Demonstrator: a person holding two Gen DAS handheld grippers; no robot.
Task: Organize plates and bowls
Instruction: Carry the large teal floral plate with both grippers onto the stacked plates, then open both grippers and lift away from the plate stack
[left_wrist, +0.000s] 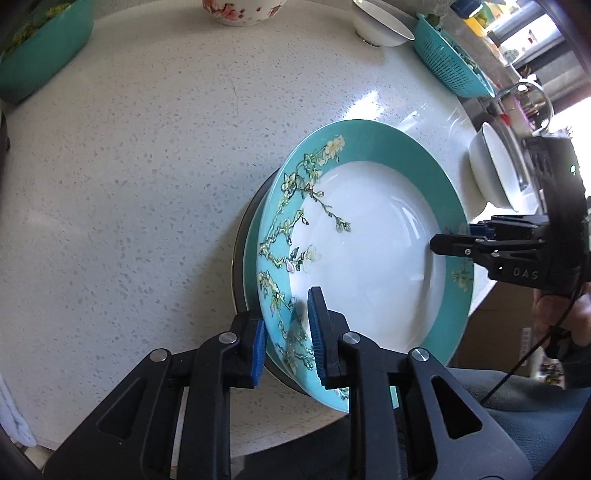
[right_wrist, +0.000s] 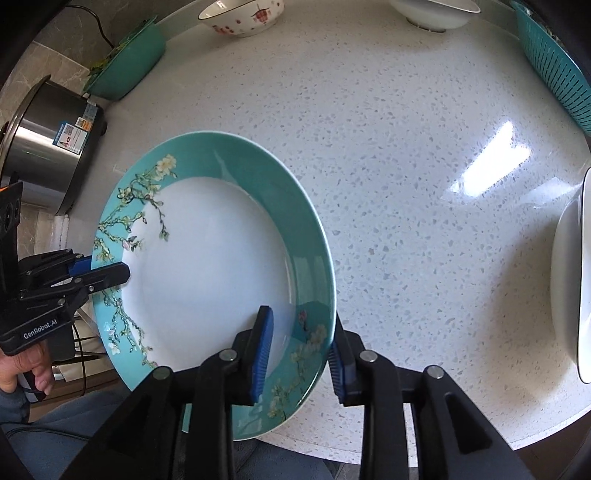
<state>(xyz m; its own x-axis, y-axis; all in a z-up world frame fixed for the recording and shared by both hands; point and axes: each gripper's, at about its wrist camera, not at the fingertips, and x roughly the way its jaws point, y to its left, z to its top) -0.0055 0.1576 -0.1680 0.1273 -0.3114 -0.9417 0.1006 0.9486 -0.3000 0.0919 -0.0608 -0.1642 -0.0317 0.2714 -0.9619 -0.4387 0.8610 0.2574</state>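
Note:
A teal-rimmed plate (left_wrist: 369, 240) (right_wrist: 214, 258) with a blossom pattern and a white centre lies on a small stack, above another teal plate and a dark plate edge (left_wrist: 242, 236), near the counter's front edge. My left gripper (left_wrist: 286, 332) (right_wrist: 107, 271) straddles the plate's left rim. Its blue pads stand on either side of the rim with a gap showing, so it is open. My right gripper (right_wrist: 299, 347) (left_wrist: 454, 240) straddles the opposite rim the same way, one pad over the white centre and one outside the edge, also open.
On the speckled white counter (left_wrist: 129, 184) stand a floral bowl (left_wrist: 240, 11), a white bowl (left_wrist: 380, 26) at the back and another white bowl (left_wrist: 491, 166) at the right. A teal colander (left_wrist: 450, 62), a teal basin (left_wrist: 37, 48) and a steel cooker (right_wrist: 48, 147) line the edges.

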